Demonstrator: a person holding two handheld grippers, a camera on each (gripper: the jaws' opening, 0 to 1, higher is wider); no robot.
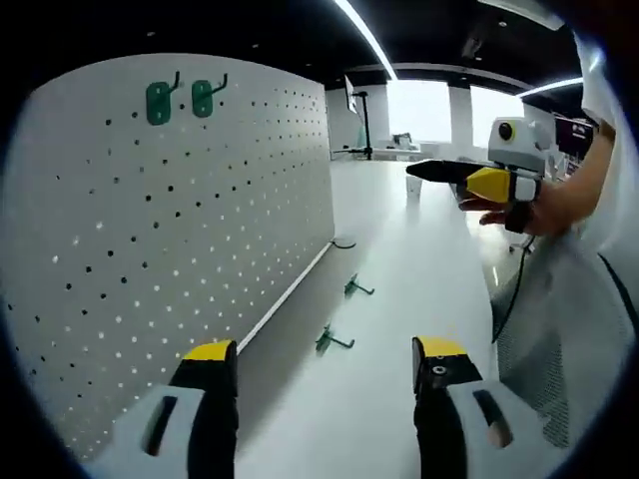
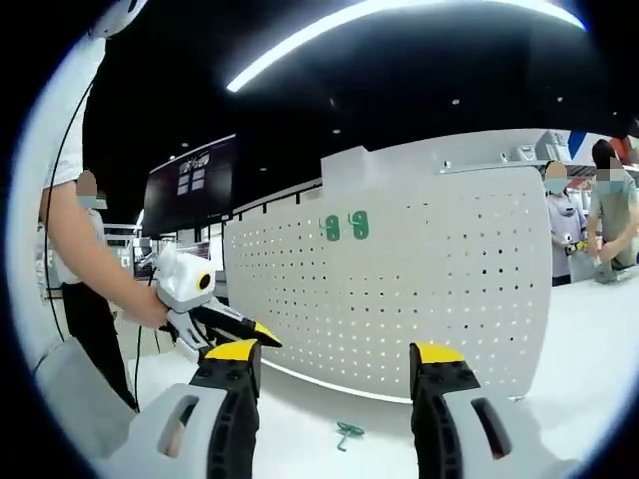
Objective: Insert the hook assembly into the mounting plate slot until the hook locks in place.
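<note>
A white pegboard mounting plate (image 1: 180, 230) stands upright on the table, with two green hooks (image 1: 158, 100) (image 1: 205, 97) seated near its top. Two more green hook assemblies (image 1: 356, 287) (image 1: 329, 340) lie loose on the table beside the board's foot. My left gripper (image 1: 324, 354) hangs open above the nearer loose hook, nothing between its jaws. My right gripper (image 1: 419, 170), held by a hand, hovers far to the right. In the right gripper view the pegboard (image 2: 399, 299) carries the mounted hooks (image 2: 344, 226), one loose hook (image 2: 347, 432) lies below, and my right gripper (image 2: 334, 354) is open and empty.
The white table (image 1: 419, 259) stretches away beyond the board. A person's sleeve and a cable (image 1: 509, 289) sit at the right. The left gripper (image 2: 262, 337) enters the right gripper view from the left. Two people (image 2: 564, 225) stand behind the board at the right.
</note>
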